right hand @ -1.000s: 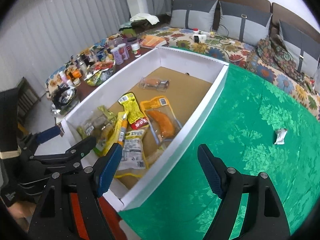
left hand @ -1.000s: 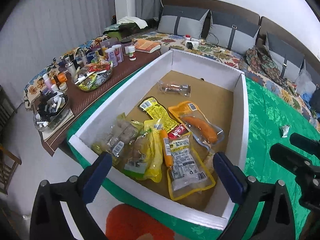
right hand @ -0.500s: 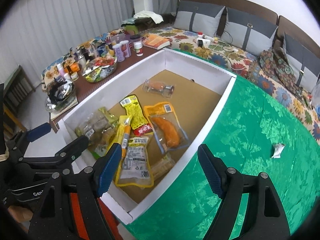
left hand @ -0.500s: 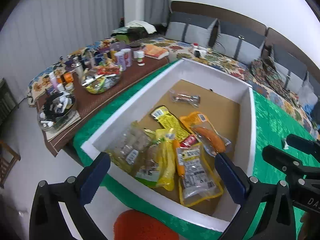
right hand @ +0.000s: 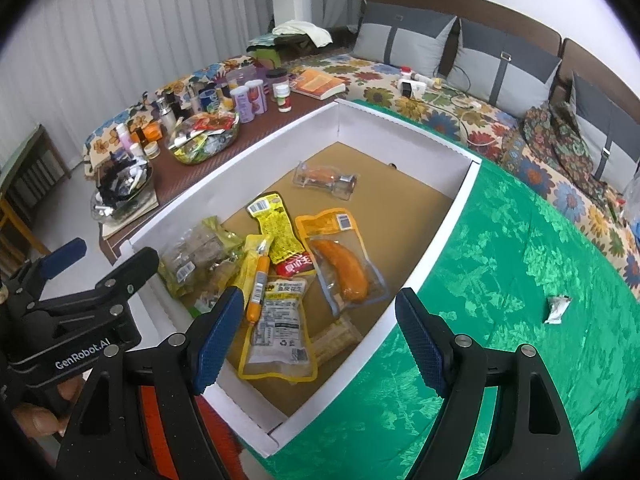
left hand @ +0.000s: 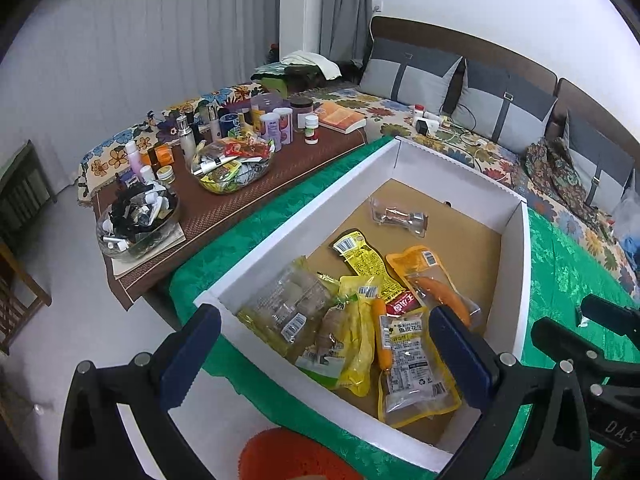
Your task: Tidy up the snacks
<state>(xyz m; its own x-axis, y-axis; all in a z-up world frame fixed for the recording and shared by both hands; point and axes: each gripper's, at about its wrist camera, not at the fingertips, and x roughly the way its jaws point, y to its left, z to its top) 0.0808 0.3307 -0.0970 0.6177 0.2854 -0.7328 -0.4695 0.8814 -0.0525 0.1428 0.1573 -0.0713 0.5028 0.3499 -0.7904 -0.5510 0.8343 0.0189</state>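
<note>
A white box point(left hand: 304, 232) with a cardboard floor rests on a green cloth point(right hand: 500, 280). In it lie several snack packs. Among them are an orange sausage pack point(left hand: 436, 292) point(right hand: 340, 264), a yellow pack point(left hand: 364, 260) point(right hand: 276, 228), a peanut pack point(left hand: 412, 372) point(right hand: 280, 320) and a clear pack point(left hand: 400, 216) point(right hand: 324, 178) at the far end. A small silver wrapper point(right hand: 558, 308) lies alone on the cloth. My left gripper point(left hand: 322, 332) hangs open above the box's near end, holding nothing. My right gripper point(right hand: 318, 312) is open over the box's near right wall, also holding nothing.
A brown side table point(left hand: 240, 208) to the left carries bottles, jars and two glass bowls point(left hand: 232, 168) of small items. A floral sofa point(right hand: 440, 92) with grey cushions runs behind. An orange object point(left hand: 288, 456) sits below the box's near edge. A finger point(right hand: 36, 416) shows at lower left.
Both grippers have drifted a little left and back, so the box sits further right in both views. The jaws stay equally wide and the packs have not moved.
</note>
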